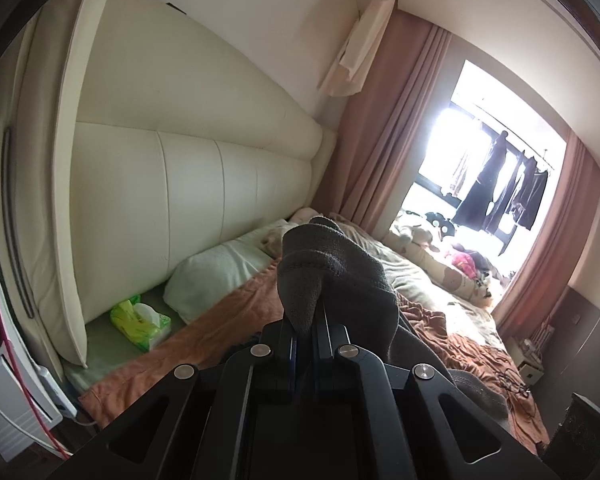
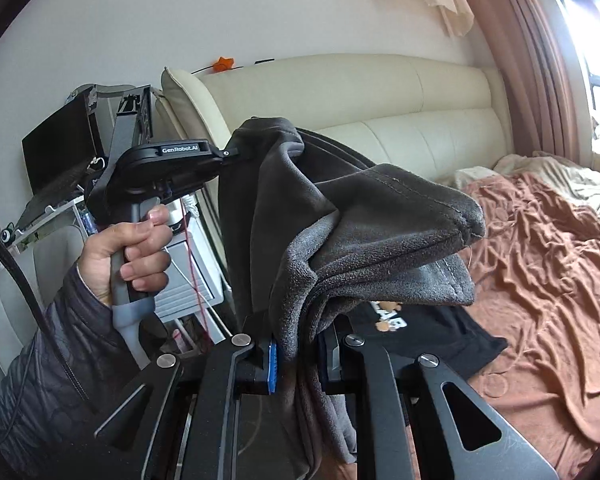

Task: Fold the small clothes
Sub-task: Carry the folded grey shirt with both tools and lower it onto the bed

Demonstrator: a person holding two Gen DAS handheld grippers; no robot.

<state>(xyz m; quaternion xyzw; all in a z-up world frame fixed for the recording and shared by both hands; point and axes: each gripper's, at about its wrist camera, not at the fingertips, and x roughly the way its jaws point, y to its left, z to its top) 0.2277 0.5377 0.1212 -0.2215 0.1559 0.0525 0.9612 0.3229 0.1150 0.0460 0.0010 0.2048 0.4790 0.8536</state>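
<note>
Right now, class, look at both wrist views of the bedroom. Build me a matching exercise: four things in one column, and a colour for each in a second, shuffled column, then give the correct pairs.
Things:
1. garment held up by both tongs
2. tissue pack by the headboard
3. bed sheet
4. headboard

Colours:
A. cream
B. green and yellow
C. dark grey
D. rusty orange

Pairs: 1-C, 2-B, 3-D, 4-A
</note>
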